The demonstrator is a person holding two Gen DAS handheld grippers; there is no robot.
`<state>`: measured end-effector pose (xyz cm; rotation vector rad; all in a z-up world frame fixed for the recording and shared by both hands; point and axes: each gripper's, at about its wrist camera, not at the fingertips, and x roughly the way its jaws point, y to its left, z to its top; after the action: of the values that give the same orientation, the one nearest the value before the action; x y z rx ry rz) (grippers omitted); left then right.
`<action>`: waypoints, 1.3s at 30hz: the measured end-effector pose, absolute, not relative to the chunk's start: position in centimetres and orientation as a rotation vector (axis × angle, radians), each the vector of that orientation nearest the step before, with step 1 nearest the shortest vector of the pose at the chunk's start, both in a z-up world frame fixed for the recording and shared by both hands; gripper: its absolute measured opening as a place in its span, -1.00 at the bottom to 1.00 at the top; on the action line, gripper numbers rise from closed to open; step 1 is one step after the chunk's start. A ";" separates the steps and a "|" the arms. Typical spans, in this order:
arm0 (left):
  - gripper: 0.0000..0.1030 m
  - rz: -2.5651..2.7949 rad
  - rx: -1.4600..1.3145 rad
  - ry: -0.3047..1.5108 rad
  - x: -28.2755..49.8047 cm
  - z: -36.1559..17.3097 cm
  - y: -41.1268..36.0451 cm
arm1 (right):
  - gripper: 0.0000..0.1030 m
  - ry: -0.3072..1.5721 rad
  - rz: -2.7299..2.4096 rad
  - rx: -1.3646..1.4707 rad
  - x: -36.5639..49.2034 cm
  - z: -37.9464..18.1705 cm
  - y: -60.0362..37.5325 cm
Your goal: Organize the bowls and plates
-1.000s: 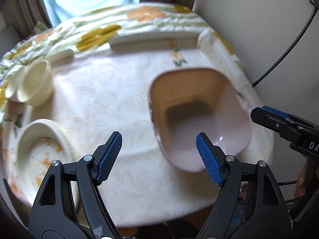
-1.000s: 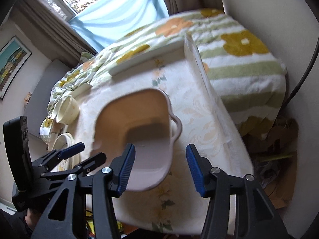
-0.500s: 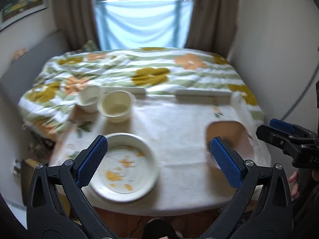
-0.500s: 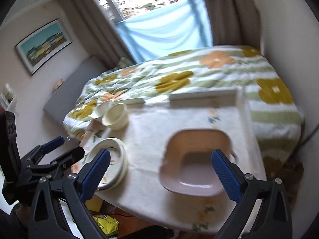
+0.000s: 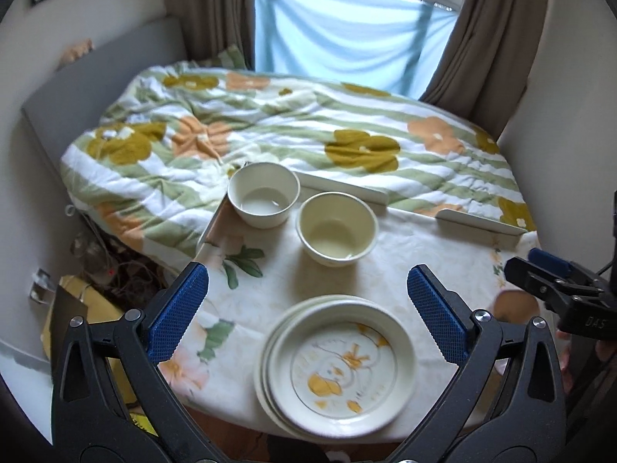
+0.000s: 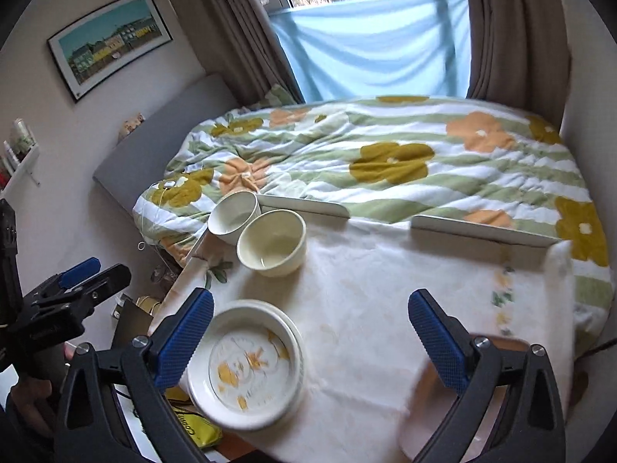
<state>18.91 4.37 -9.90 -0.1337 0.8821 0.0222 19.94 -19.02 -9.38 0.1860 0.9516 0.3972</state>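
Bed (image 5: 270, 127): covered by a striped quilt with orange and mustard flowers; it fills the far half of both views, under a window hung with pale blue cloth.
Surface (image 5: 378, 262): a table under a cream floral cloth, pushed against the near edge of the bed.
Pink dish (image 6: 424, 405): squarish, at the near right corner of the surface, partly hidden behind the right tool's finger.
Plates (image 5: 339, 362): a small stack, top one printed with an orange figure, at the near edge, left of the pink dish.
Bowls: a cream bowl (image 5: 336, 228) beyond the plates; a white bowl (image 5: 263, 195) just beside it at the far left corner; both upright.
Left tool (image 5: 308, 308): jaws have just been opening, now spread wide above the plates, nothing between them.
Right tool (image 6: 310, 332): jaws likewise just opened, spread wide, holding nothing.
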 end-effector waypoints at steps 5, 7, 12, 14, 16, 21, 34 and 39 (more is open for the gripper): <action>0.99 -0.029 -0.174 1.008 24.5 -14.0 7.4 | 0.96 1.042 0.367 0.184 24.6 -12.8 -15.6; 0.98 -0.064 -0.184 1.066 26.9 -16.0 8.2 | 0.96 1.085 0.343 0.199 26.4 -14.3 -14.6; 0.75 -0.147 -0.196 1.172 31.9 -20.2 8.3 | 0.87 1.162 0.297 0.216 29.5 -17.3 -12.5; 0.63 -0.176 -0.195 1.204 33.3 -21.7 8.1 | 0.69 1.202 0.279 0.219 30.6 -18.9 -11.9; 0.49 -0.202 -0.192 1.234 34.6 -23.2 7.8 | 0.53 1.235 0.264 0.239 31.3 -20.2 -11.6; -0.03 -0.255 -0.175 1.299 37.0 -26.2 6.5 | 0.18 1.291 0.242 0.274 32.7 -22.7 -11.0; -0.73 -0.267 -0.152 1.316 38.2 -27.9 6.4 | -0.68 1.329 0.281 0.291 34.2 -24.7 -9.7; -0.74 -0.262 -0.133 1.310 38.2 -27.7 6.2 | -0.68 1.328 0.278 0.274 34.3 -24.6 -9.4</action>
<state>38.15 6.17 -27.74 -0.1326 1.3103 -0.2620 34.26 -9.42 -24.60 0.2736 1.3284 0.2778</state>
